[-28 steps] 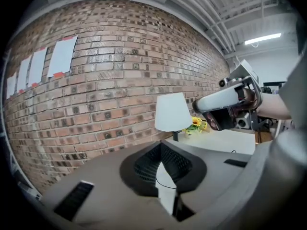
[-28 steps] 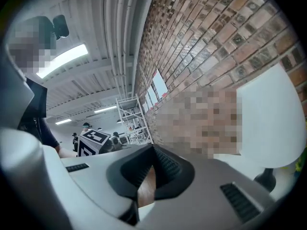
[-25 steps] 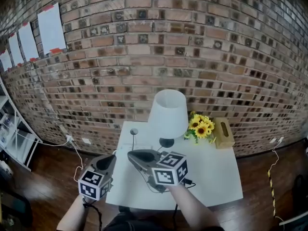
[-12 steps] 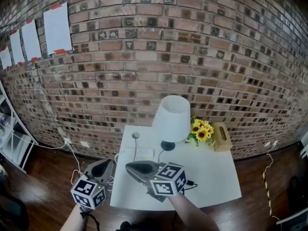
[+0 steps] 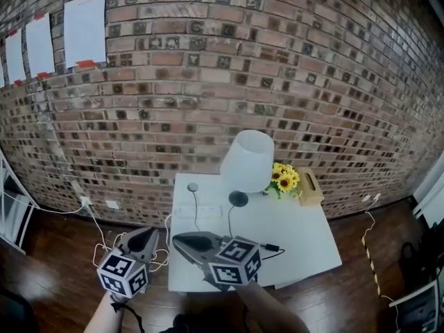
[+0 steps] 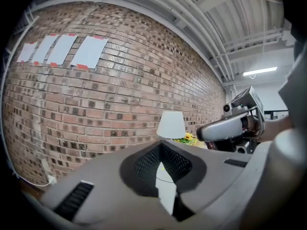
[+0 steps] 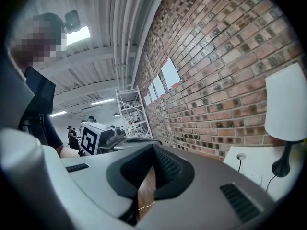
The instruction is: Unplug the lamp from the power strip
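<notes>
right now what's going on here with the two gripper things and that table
A person holds a two-jaw gripper in each hand at the near side of a small white table against a brick wall. The left gripper and the right gripper both have their jaws together and hold nothing. The lamp and the power strip sit on the table. Neither gripper touches them, so the unplugging has not yet begun.

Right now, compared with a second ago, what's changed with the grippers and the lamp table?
Both grippers drew back toward the person: the right gripper now hangs nearer the front edge of the table, the left gripper off its left side. Nothing was grasped or released; both stay shut. The lamp and power strip kept their places.
</notes>
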{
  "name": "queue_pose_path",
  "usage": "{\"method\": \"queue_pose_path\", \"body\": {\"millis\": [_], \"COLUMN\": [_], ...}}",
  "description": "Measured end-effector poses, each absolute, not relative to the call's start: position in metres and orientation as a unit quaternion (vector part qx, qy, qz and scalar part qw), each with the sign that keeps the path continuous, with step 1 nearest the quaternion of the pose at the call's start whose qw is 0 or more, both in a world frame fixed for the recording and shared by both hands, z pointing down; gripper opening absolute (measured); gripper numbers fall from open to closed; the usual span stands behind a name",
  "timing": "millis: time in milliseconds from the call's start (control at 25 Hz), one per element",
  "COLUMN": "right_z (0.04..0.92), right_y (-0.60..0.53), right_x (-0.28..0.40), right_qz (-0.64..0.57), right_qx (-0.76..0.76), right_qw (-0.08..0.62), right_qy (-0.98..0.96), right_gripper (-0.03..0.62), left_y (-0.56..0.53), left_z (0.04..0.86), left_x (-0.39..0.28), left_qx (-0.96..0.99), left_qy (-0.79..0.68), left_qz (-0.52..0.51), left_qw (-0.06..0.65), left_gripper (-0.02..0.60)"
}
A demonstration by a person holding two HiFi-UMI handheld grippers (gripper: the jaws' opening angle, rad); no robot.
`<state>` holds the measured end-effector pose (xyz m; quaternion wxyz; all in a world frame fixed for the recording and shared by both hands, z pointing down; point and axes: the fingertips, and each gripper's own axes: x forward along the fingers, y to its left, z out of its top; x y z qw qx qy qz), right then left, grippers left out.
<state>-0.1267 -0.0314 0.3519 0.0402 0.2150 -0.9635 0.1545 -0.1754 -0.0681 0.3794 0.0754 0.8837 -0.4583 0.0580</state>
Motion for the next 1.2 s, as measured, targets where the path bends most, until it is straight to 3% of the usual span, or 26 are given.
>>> {"method": "queue_pose_path", "body": {"millis": [320, 560, 1200], "right_z": [0.351, 0.352, 0.334], "right_y": [-0.004, 0.012, 0.047], "right_x": [-0.13, -0.108, 0.023], "right_qz": [0.1, 0.129, 0.133], "right_qx": [0.259, 0.3, 0.406], "right_qw": [0.101, 0.092, 0.026], "right_qy": [-0.955, -0.941, -0.904], "right_gripper": [-0.015, -0.015, -0.015], "left_y": [-0.059, -0.052, -0.017], "left_z": [0.372, 0.376, 0.371], "left_x": [-0.161, -0.129, 0.012], "left_qx": [0.911, 0.93, 0.966], "left_qy": [-0.403, -0.341, -0.235], "left_qz": [0.028, -0.008, 0.037], "left_qw": [0.086, 0.14, 0.102], "left_gripper": [0.014, 0.014, 0.014]}}
